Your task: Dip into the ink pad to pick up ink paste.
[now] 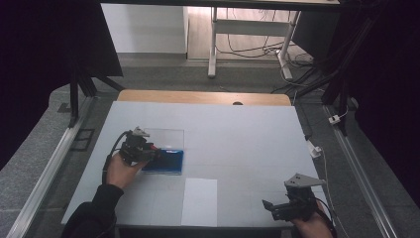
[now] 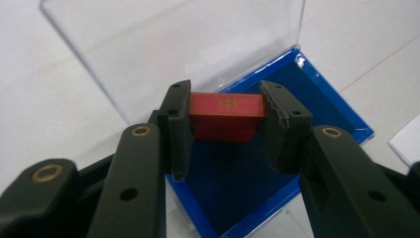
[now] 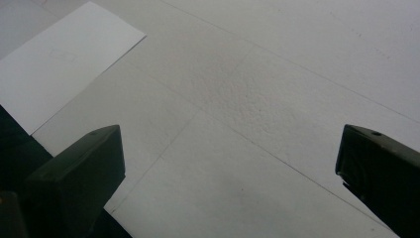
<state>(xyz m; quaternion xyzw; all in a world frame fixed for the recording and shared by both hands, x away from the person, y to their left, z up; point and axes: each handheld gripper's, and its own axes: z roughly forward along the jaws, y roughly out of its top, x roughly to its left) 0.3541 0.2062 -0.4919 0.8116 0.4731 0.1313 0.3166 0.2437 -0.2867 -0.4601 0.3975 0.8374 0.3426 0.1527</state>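
left tongs (image 2: 225,124) — clamped on one red block (image 2: 226,115) over one blue box (image 2: 317,106), clear lid (image 2: 173,39) up | right tongs (image 3: 230,168) — wide apart, empty | one white sheet (image 1: 199,201) on table (image 1: 237,134)

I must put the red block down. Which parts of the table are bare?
Bare: the wide stretch between the blue case and the right claw, beyond the white sheet, and the far half. Crowded: around the left claw gripping the red block.

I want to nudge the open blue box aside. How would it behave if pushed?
The blue box looks shallow and light, so it would probably slide easily on the smooth white table. Its clear lid stands raised, so a push there might tip or shut it.
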